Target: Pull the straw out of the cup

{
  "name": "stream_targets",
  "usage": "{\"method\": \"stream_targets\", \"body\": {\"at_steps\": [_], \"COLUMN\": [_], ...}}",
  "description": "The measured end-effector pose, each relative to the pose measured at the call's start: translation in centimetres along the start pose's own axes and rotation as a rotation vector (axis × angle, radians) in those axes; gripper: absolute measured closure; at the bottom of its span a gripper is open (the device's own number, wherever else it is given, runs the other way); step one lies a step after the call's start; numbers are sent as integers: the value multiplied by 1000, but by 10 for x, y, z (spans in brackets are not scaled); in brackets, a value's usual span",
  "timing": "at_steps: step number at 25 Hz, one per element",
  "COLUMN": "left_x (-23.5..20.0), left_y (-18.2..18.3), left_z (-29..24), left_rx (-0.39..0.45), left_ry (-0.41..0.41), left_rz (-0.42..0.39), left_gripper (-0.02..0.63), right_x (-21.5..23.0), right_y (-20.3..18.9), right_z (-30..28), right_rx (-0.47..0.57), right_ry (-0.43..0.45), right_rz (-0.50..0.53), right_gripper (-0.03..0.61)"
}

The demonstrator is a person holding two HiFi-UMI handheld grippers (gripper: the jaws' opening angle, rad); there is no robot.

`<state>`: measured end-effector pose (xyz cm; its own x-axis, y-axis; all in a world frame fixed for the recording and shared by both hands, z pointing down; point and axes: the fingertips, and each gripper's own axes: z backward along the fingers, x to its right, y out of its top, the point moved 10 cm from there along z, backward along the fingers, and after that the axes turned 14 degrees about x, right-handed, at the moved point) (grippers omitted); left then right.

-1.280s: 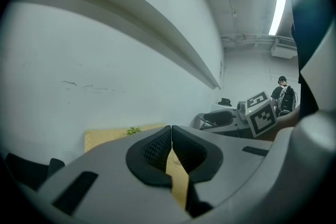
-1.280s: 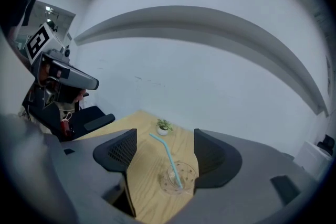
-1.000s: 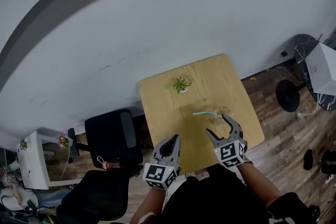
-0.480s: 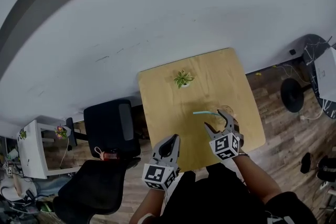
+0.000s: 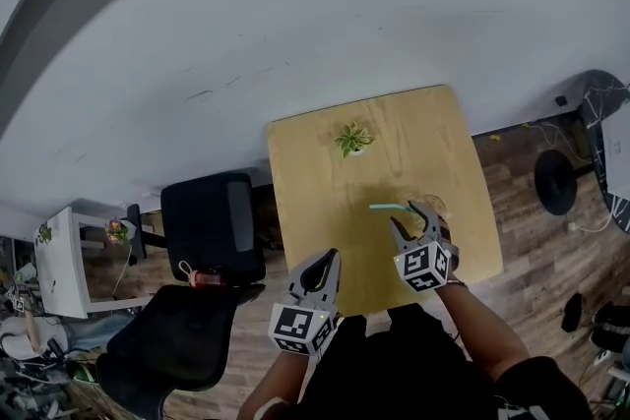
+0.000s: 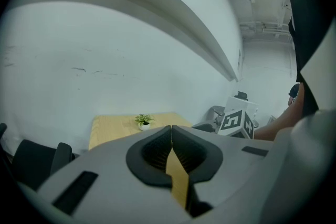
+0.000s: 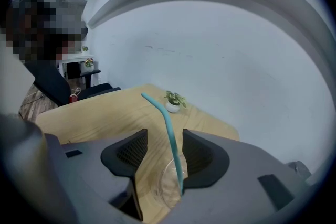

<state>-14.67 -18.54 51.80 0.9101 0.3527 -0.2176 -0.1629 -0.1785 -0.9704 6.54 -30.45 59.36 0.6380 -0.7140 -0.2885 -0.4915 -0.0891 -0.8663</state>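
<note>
A clear cup [image 5: 430, 209] stands on the wooden table [image 5: 325, 172] with a teal bent straw [image 5: 389, 207] in it, its top leaning left. My right gripper [image 5: 408, 214] hangs over the cup, pointing down at it. In the right gripper view the straw [image 7: 167, 123] rises from the cup [image 7: 168, 186] between the jaws of the right gripper [image 7: 164, 134], close by the right-hand pad; the jaws are closing and a gap still shows on the left. My left gripper [image 5: 328, 256] is at the table's near edge, shut and empty, as the left gripper view [image 6: 171, 127] shows.
A small potted plant [image 5: 352, 139] sits at the table's far side near the wall. Black chairs [image 5: 212, 226] stand left of the table. A white side table [image 5: 59, 275] with clutter is far left. Wood floor and a round stand base [image 5: 556, 182] lie to the right.
My right gripper has come down over the cup and its jaws have narrowed around the straw. The left gripper has hardly moved.
</note>
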Motion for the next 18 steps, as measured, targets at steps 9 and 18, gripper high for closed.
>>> {"method": "stream_targets", "body": {"at_steps": [9,18], "left_x": [6,3], "left_y": [1,3], "left_z": [4,10], "left_rx": [-3,-1], "left_ry": [0,18], "left_rz": [-2,7], "left_gripper": [594,594], "right_x": [0,-4], "right_y": [-5,-7], "right_z": [3,3], "right_rx": [10,19], "right_ry": [-55,-72], "right_rz": [5,135], "right_gripper": [422,470]}}
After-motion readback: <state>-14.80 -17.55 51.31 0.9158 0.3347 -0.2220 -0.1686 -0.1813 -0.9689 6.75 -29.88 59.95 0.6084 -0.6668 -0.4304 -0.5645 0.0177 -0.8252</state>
